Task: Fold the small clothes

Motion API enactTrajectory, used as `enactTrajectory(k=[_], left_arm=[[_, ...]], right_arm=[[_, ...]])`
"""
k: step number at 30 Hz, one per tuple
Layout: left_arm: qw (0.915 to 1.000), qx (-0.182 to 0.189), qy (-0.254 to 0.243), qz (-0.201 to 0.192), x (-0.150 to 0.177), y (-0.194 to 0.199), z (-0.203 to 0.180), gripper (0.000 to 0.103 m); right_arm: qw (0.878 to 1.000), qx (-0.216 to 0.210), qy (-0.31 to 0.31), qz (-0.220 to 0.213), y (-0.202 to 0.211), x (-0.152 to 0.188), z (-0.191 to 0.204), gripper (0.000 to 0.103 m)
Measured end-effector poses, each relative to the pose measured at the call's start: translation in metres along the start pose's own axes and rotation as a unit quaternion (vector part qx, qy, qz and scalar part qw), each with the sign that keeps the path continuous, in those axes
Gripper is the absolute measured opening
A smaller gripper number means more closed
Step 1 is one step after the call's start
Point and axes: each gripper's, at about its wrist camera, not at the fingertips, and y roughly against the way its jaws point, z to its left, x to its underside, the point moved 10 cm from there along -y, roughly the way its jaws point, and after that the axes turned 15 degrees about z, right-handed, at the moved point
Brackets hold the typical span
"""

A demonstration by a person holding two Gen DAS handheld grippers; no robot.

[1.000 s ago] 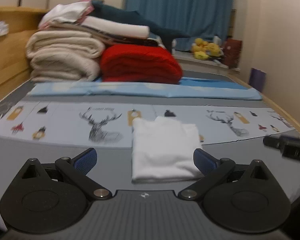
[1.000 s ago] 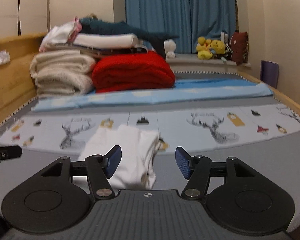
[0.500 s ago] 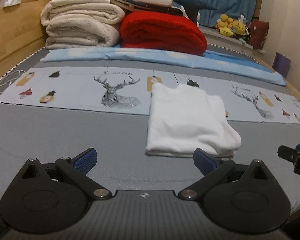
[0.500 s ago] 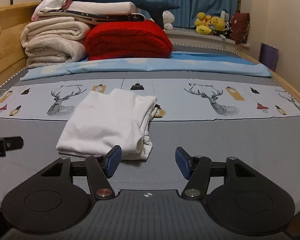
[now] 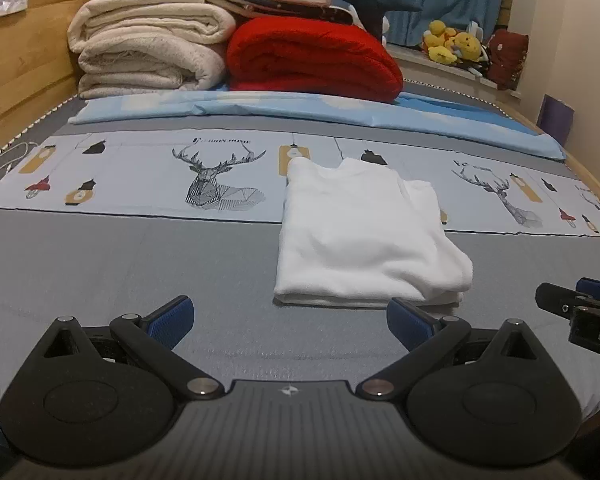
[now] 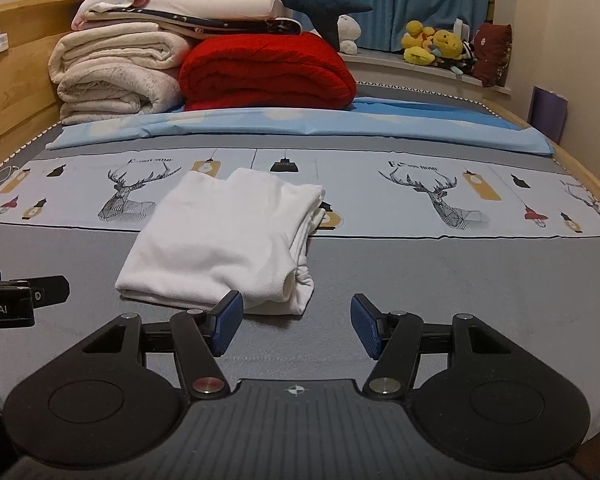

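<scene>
A white garment [image 5: 364,232] lies folded into a flat rectangle on the grey bed cover, half on the deer-print sheet. It also shows in the right wrist view [image 6: 228,240]. My left gripper [image 5: 290,320] is open and empty, just in front of the garment's near edge. My right gripper [image 6: 296,322] is open and empty, near the garment's front right corner. The right gripper's tip shows at the right edge of the left wrist view [image 5: 580,304]. The left gripper's tip shows at the left edge of the right wrist view [image 6: 20,300].
A red blanket [image 5: 312,60] and cream blankets [image 5: 148,48] are stacked at the far end of the bed. A light blue sheet [image 5: 300,108] lies in front of them. A wooden bed frame [image 5: 16,64] runs along the left. Plush toys [image 6: 432,44] sit on the window ledge.
Both grippers have pulled back and risen from the folded garment, so I see it from higher. The garment has stayed folded in place.
</scene>
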Motion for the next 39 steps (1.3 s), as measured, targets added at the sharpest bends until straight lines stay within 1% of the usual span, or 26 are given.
enactTrajectory(k=[8, 39], left_arm=[[0.9999, 0.009, -0.007, 0.0, 0.0019, -0.0001, -0.0042, 0.103], [0.9996, 0.018, -0.019, -0.005, 0.0015, -0.0011, -0.0095, 0.103]], right_arm=[[1.0, -0.005, 0.002, 0.001, 0.0008, 0.0005, 0.0017, 0.062], [1.0, -0.012, 0.003, 0.002, 0.0027, 0.0006, 0.0026, 0.062]])
